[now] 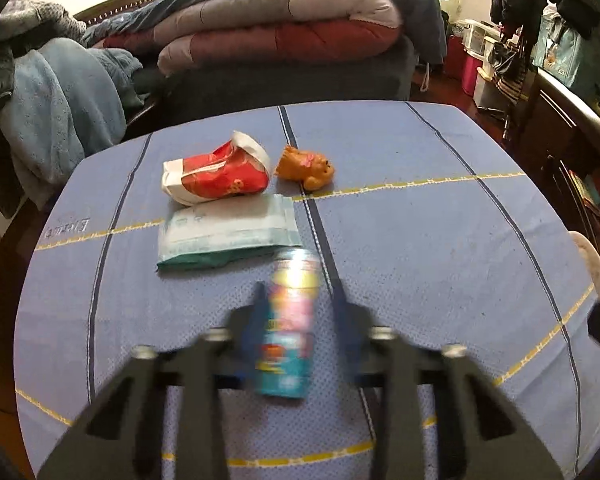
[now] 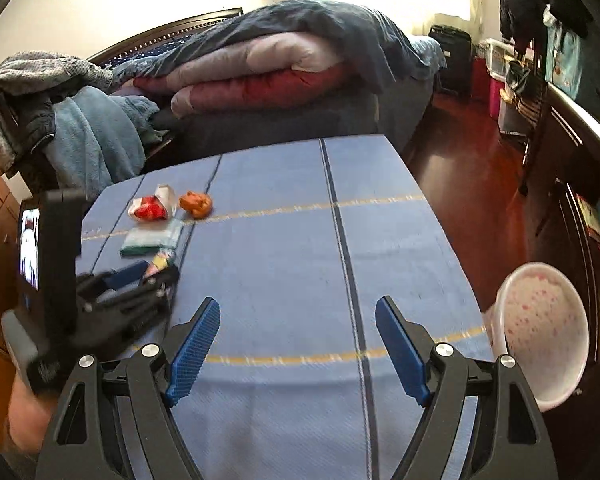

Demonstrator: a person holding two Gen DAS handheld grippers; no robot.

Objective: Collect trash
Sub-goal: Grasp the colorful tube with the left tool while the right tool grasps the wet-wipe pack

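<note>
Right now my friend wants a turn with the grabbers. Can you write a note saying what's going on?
Left tool: around the can; blurry, so I can't tell if it grips.
Right tool: open, empty, over bare cloth.
Bin: beside the table, by the right tool.
On the cloth: red wrapper, wipes pack, orange toy.
Done: nothing visible in the bin.
Left: bin the can, then the wrapper; the pack and toy may not be trash.

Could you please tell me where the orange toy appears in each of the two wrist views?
Left wrist: the orange toy lies upper centre on the blue cloth, just right of the red packet.
Right wrist: the toy is small, at upper left, again right of the packet.
Shared landmark: the yellow stripe running past the toy.
</note>
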